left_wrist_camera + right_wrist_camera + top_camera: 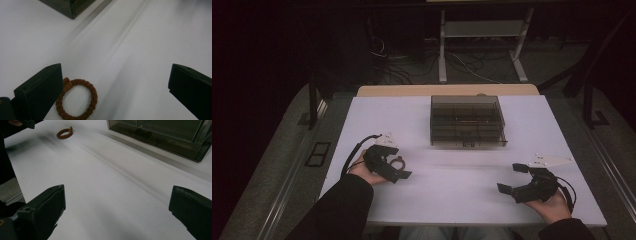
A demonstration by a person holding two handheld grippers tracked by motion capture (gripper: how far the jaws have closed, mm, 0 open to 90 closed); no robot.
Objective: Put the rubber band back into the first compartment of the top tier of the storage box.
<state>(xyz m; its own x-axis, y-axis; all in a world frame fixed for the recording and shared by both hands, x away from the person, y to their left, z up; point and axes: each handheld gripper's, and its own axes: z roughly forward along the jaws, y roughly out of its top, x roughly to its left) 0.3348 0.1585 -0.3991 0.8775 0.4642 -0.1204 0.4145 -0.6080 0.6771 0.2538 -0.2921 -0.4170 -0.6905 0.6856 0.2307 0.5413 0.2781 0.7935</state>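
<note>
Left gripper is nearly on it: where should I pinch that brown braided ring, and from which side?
The braided ring lies flat on the white table, beside one jaw of the open left gripper. Probably come straight down and pinch across one strand of the loop, one jaw inside, one outside. Its flat pose leaves little to grip sideways.

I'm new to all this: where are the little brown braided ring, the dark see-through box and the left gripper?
brown braided ring point(93, 96), left gripper view, its right-hand braid.
dark see-through box point(467, 120), high view, its lid.
left gripper point(398, 161), high view, between its jaw tips.
</note>
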